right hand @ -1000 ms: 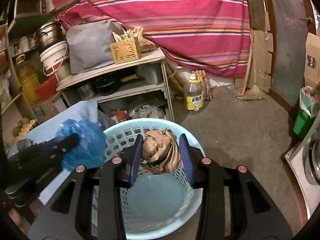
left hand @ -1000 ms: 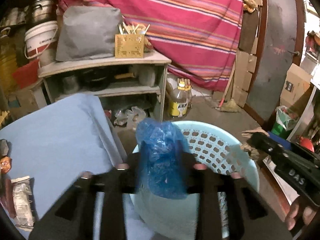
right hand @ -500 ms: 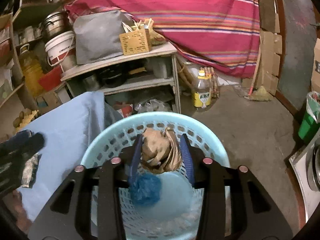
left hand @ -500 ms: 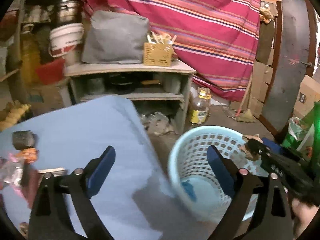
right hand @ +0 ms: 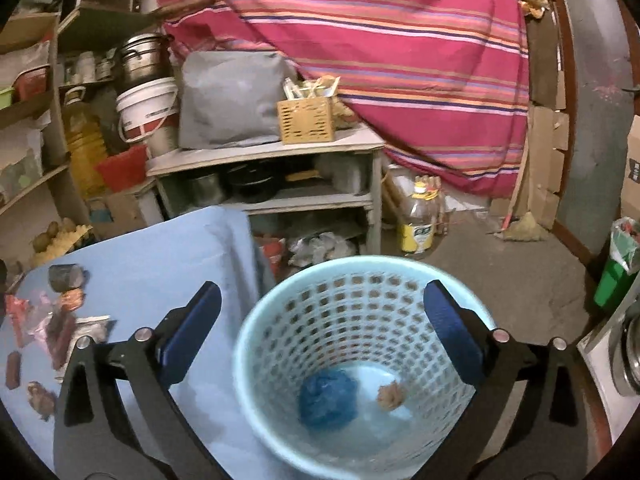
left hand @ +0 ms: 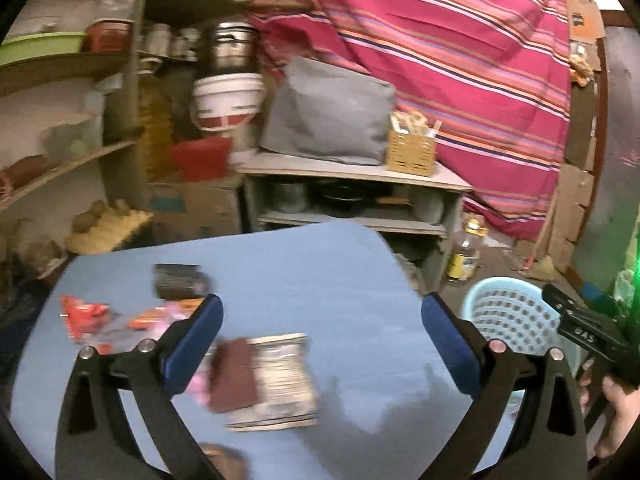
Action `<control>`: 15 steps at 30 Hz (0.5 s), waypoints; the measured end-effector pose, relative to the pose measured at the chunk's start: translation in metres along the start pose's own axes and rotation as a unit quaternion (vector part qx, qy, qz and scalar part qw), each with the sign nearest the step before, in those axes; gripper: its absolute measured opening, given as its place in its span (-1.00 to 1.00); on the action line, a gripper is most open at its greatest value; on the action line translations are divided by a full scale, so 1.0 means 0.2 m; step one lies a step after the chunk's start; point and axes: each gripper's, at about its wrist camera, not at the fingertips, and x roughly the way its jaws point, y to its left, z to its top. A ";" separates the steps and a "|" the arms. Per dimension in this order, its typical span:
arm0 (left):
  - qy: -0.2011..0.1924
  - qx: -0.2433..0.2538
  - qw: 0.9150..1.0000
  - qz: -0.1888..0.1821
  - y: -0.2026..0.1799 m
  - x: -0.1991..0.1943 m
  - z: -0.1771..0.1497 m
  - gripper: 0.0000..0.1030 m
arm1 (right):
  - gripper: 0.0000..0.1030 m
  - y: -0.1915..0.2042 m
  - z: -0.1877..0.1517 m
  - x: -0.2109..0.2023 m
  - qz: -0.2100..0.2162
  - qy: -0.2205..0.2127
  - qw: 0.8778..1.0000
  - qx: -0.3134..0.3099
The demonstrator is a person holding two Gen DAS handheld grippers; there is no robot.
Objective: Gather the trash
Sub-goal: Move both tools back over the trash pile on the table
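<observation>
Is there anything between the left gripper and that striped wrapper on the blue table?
Nothing visible. The left gripper, jaws opening and empty, hangs above the striped wrapper on the blue table; a dark brown packet lies against the wrapper's left edge.

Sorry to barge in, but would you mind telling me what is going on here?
A person is clearing trash off a blue-covered table into a light blue basket. A blue bag and a brown paper wad already lie in it. The right tool is opening, empty, over the basket; the left tool, also opening, faces wrappers on the table.
</observation>
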 end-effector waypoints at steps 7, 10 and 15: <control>0.008 -0.009 0.999 0.052 0.32 -0.13 -0.12 0.89 | 0.92 0.30 -0.06 -0.05 0.040 0.015 0.999 -0.022; 0.021 -0.018 0.997 0.070 0.46 -0.16 -0.19 0.89 | 0.92 0.42 -0.09 -0.08 0.052 0.011 0.998 -0.037; 0.041 -0.030 0.994 0.100 0.67 -0.16 -0.28 0.89 | 0.92 0.60 -0.15 -0.12 0.067 0.013 0.997 -0.045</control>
